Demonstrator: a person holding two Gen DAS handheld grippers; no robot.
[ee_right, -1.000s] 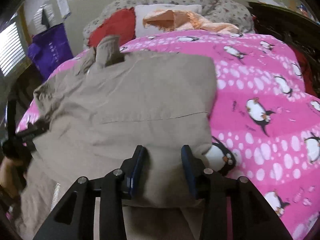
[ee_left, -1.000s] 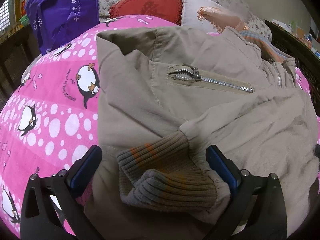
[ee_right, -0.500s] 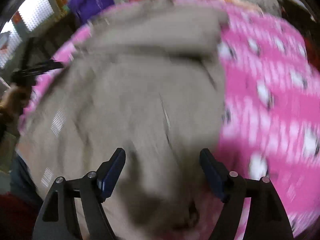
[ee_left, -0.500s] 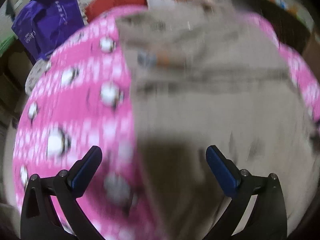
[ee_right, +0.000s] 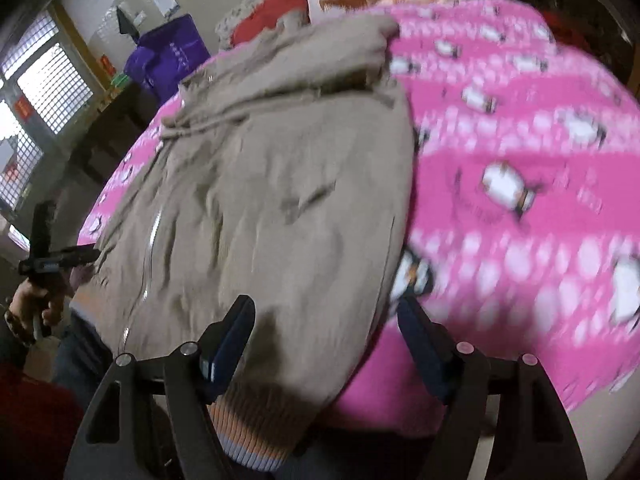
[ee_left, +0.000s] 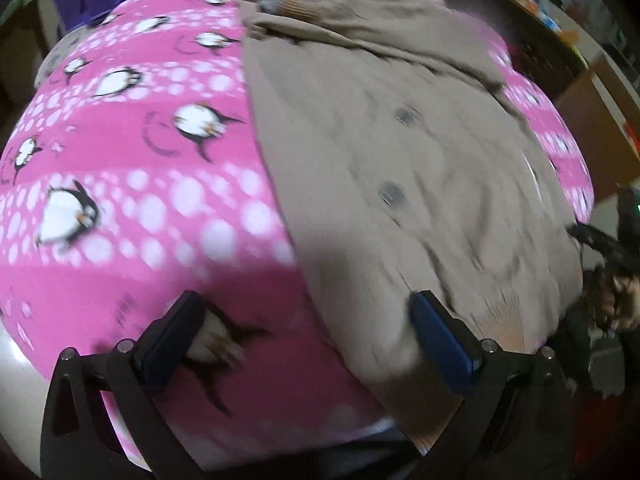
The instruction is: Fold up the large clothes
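A large khaki jacket point(ee_left: 400, 152) lies spread on a pink penguin-print blanket point(ee_left: 132, 168), with both sleeves folded in over its body. It also shows in the right wrist view point(ee_right: 272, 200), with its striped ribbed hem point(ee_right: 248, 420) hanging at the near edge of the bed. My left gripper point(ee_left: 308, 332) is open and empty, hovering over the jacket's near left corner. My right gripper point(ee_right: 324, 340) is open and empty, over the jacket's near right corner. Each gripper also shows in the other's view, the right one point(ee_left: 600, 240) and the left one point(ee_right: 56, 260).
A purple bag point(ee_right: 168, 60) stands at the far left beside the bed. Red and patterned pillows point(ee_right: 272, 16) lie at the head of the bed. Dark furniture point(ee_left: 532, 28) runs along the right side. A window point(ee_right: 36, 92) is at the left.
The right gripper has let go of the jacket fabric and opened. Both grippers have pulled back toward the near edge of the bed, away from the folded sleeves.
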